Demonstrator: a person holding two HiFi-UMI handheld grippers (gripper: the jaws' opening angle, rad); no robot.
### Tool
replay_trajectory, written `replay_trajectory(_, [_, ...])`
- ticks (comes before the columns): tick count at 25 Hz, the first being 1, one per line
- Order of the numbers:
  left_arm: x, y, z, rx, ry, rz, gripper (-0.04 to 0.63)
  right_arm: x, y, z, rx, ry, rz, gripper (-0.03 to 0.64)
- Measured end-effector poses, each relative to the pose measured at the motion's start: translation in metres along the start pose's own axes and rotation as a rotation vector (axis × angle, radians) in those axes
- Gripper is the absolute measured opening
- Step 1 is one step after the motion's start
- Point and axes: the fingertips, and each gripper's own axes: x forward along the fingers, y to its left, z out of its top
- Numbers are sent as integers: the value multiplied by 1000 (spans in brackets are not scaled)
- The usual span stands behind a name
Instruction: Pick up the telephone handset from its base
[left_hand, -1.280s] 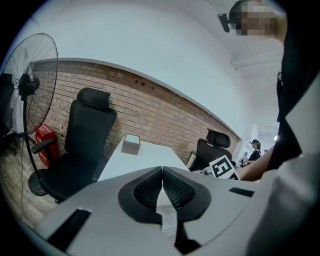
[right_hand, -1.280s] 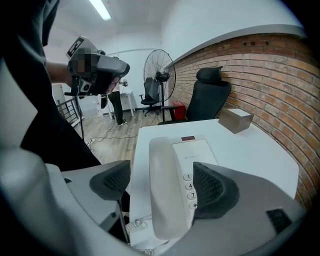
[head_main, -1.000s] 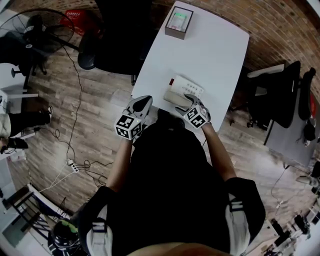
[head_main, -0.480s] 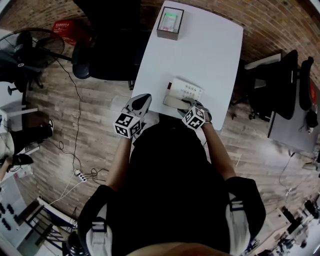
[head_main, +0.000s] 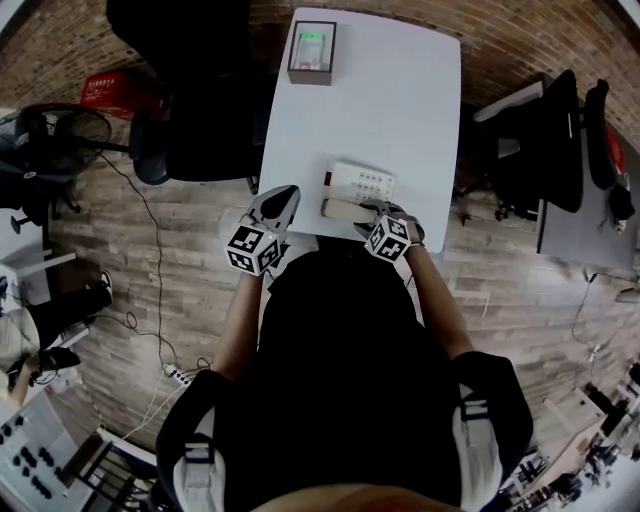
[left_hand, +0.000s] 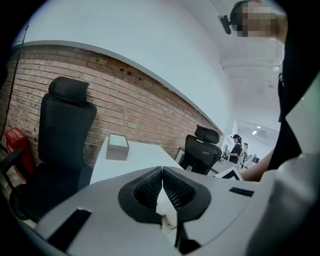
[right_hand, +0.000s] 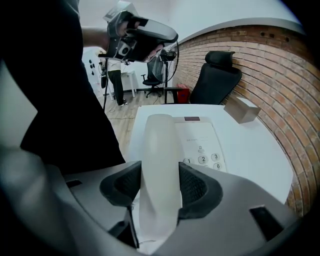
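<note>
A white desk telephone (head_main: 362, 183) sits near the front edge of the white table (head_main: 400, 90). Its handset (head_main: 343, 209) lies along the phone's left side. My right gripper (head_main: 378, 212) points steeply down at it. In the right gripper view the handset (right_hand: 160, 150) runs between the two pads, which press on its sides, beside the keypad (right_hand: 202, 159). These jaws have just been closing on it. My left gripper (head_main: 276, 203) hovers at the table's front left corner. In the left gripper view its jaws (left_hand: 161, 187) meet with nothing between them.
A small grey box (head_main: 311, 50) stands at the table's far end, also visible in the left gripper view (left_hand: 117, 146). A black office chair (head_main: 190, 130) stands left of the table and another chair (head_main: 545, 130) right of it. Cables trail over the wooden floor (head_main: 150, 300).
The right gripper's jaws have drawn in around the handset. The head view has swung, so the table sits more upright in it. The left gripper has shifted slightly by the table corner.
</note>
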Motion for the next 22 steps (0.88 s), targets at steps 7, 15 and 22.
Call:
replay_trajectory(7, [6,5,3,6,4,-23,20,-9,-6,-2,58,-26,-36,209])
replay_trajectory(15, [8,6,5,12,-3,-39,20,-13,-11,6,59,-36,-58,209])
replay_trajectory(22, [6,7,-1,17,-9,-29,20,-14,-10,9,51,-55,-67,209])
